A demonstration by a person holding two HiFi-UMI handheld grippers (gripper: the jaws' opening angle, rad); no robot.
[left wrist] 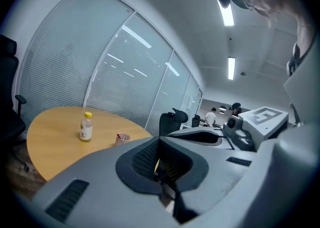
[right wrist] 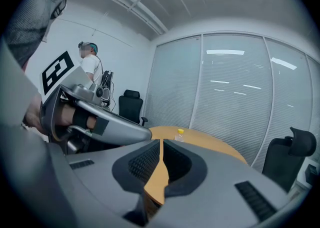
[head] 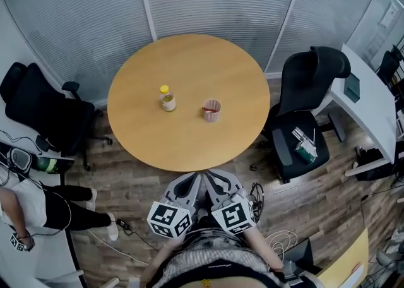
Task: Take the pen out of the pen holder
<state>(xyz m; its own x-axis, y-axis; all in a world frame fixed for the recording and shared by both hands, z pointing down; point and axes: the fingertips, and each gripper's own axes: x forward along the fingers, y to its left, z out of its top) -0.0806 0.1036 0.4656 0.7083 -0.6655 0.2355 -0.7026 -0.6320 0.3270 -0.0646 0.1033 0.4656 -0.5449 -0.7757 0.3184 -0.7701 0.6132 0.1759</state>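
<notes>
On the round wooden table [head: 145, 135], right of centre, stands a pink pen holder [head: 212, 110] with a red pen [head: 208, 109] in it. The left gripper view has the pen holder [left wrist: 122, 138] too, far beyond the jaws. My left gripper [head: 188, 184] and right gripper [head: 221, 184] are side by side close to my body, below the table's near edge and well short of the holder. The left gripper [left wrist: 159, 141] is shut on nothing, and so is the right gripper [right wrist: 161, 143]. The right gripper view does not show the holder.
A small bottle with a yellow cap [head: 167, 98] stands left of the holder. Black office chairs flank the table on the left [head: 44, 113] and on the right [head: 306, 110]. A white desk [head: 369, 100] is far right, a person [head: 25, 211] lower left, and a blind-covered glass wall behind.
</notes>
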